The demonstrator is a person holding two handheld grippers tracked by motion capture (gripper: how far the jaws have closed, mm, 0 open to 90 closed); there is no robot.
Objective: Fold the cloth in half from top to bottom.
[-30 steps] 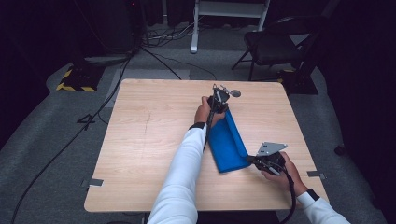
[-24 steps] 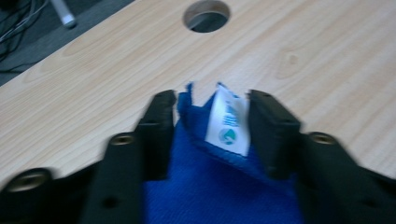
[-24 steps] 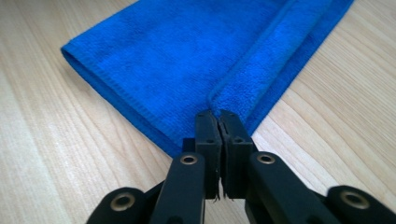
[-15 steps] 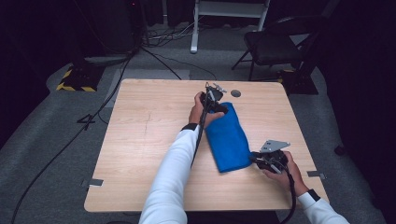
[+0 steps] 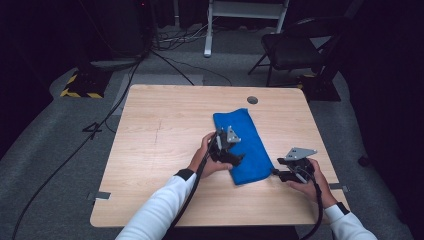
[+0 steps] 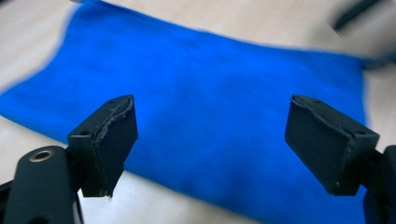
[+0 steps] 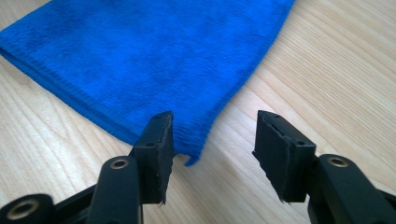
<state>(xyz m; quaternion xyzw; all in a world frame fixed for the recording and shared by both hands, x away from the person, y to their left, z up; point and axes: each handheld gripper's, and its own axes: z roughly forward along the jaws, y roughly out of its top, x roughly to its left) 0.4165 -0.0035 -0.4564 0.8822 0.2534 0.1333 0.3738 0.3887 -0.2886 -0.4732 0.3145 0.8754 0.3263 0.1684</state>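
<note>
Two sets of jaws have just been opening, and the blue cloth (image 5: 243,145) lies folded flat on the table (image 5: 160,140), so the fold looks done and both corners let go. The left gripper (image 5: 231,152) hovers over the cloth's near-left edge, jaws spread wide with nothing clamped; the right gripper (image 5: 280,173) sits just beside the near-right corner, jaws parted and empty. Next, I'd say, comes picking fresh edges for another fold, and that needs a clean pinch on the hem.

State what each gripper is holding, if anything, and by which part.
Nothing is held. The left gripper and right gripper both stand open, clear of the blue cloth.
</note>
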